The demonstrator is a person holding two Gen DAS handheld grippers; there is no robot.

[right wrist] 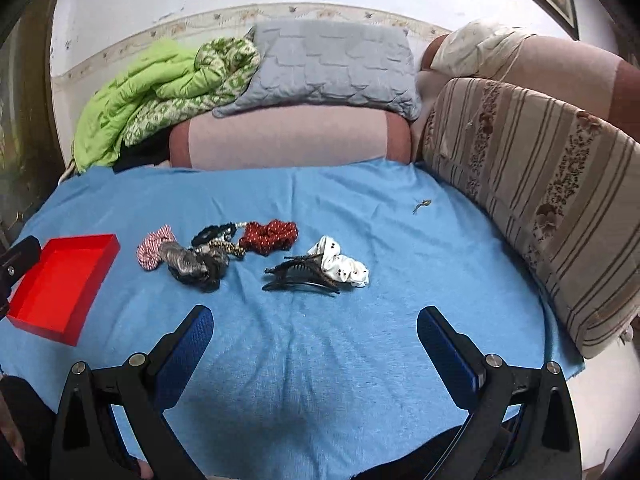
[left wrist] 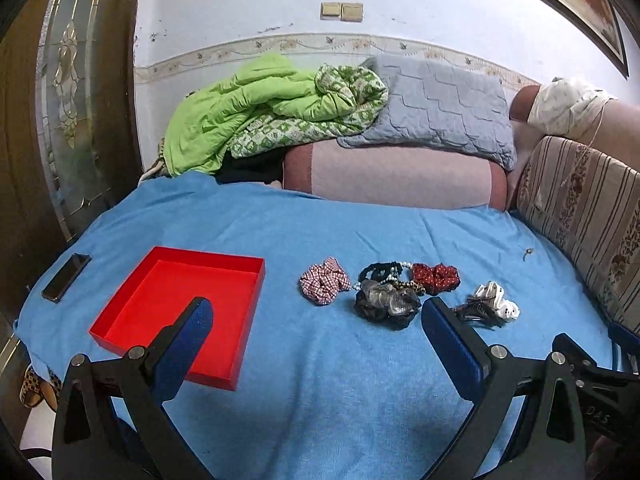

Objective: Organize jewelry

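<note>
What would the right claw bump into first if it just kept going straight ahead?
Likely the dark hair clip, lying on the blue cloth almost dead ahead of the open right claw, beside the white scrunchie. Depth is hard to judge; aimed lower, it would meet cloth first.

A pale blue wall [left wrist: 248, 8] with a floral border rises behind the striped sofa cushion [right wrist: 532, 184].

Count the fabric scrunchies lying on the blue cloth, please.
4 clear: checked scrunchie nearest the red tray, grey-black scrunchie beside it, red dotted scrunchie behind, white dotted scrunchie by the hair claw. More bands may hide in the pile.
</note>
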